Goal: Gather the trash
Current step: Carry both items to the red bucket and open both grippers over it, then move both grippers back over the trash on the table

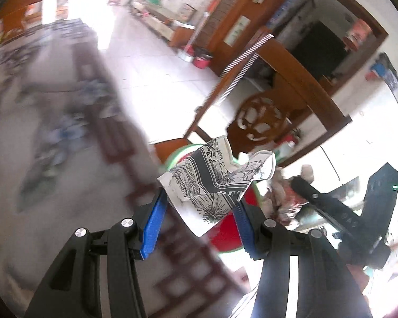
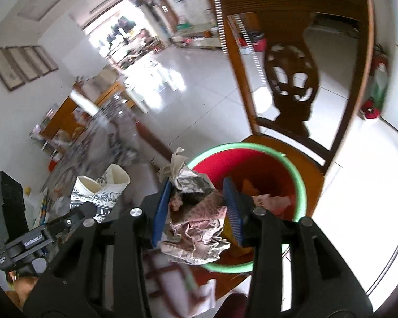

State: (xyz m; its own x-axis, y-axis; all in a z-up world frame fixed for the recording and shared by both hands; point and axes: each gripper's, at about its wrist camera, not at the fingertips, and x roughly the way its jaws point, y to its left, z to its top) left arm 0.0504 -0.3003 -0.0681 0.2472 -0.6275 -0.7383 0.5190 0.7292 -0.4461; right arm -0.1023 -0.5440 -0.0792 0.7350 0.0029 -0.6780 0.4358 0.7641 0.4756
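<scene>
My left gripper (image 1: 201,201) is shut on a crushed white paper cup (image 1: 207,182) with black floral print, held above the table edge beside the red bin (image 1: 225,235). The cup also shows in the right wrist view (image 2: 100,190). My right gripper (image 2: 196,206) is shut on a wad of crumpled paper (image 2: 196,222), held over the near rim of the red bin with a green rim (image 2: 302,185). The bin stands on a wooden chair seat (image 2: 313,169) and holds some pinkish scraps (image 2: 273,201). The right gripper with its wad shows at the right of the left wrist view (image 1: 286,201).
A patterned tablecloth (image 1: 53,132) covers the table on the left. The carved wooden chair back (image 2: 294,79) rises behind the bin. White tiled floor (image 2: 199,84) stretches beyond. A red bucket (image 1: 203,61) stands by a far wall.
</scene>
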